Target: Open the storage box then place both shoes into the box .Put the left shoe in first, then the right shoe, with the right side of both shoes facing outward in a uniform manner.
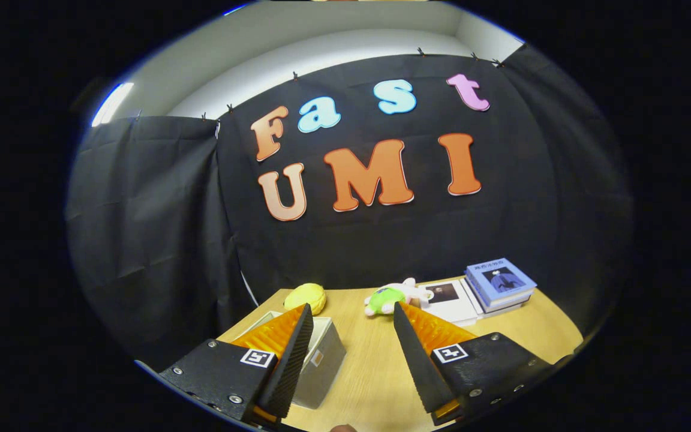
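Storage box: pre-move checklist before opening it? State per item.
1. Gripper open and holding nothing: ok.
2. Storage box in view, by the left finger and partly hidden behind it: ok.
3. Box lid open or shut: cannot tell.
4. Gripper lined up on the box: not ok, the box sits off to the left, not between the fingers.
5. Wooden table bare between the fingers: ok.
6. Yellow plush, green-and-pink plush and books lie beyond the fingers, apart from the box: ok.
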{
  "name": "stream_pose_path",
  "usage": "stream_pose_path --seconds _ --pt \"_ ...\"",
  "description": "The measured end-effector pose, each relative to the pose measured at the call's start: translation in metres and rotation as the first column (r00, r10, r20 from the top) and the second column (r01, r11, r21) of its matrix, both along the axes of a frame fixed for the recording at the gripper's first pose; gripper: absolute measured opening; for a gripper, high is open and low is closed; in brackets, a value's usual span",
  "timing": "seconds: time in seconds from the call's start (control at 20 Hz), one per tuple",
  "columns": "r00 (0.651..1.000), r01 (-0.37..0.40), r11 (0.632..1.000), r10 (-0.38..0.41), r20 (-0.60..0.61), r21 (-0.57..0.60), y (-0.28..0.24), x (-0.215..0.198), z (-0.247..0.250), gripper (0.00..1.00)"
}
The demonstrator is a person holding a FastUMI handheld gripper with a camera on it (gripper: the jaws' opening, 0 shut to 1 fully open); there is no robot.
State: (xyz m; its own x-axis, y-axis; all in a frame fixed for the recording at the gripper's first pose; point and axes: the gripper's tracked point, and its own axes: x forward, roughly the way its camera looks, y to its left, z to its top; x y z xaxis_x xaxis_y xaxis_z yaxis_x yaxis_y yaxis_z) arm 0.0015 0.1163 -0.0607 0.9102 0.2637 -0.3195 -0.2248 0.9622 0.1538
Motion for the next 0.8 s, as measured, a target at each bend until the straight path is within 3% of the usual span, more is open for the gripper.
stream_pose_path --seconds 0.35,0.8 --pt "0.976 0.045 0.994 -0.022 0.219 -0.103 -0.055 -0.027 0.053 0.85" --pt "0.884 0.142 0.966 -0.026 0.466 -0.215 -0.084 -0.051 0.107 0.95"
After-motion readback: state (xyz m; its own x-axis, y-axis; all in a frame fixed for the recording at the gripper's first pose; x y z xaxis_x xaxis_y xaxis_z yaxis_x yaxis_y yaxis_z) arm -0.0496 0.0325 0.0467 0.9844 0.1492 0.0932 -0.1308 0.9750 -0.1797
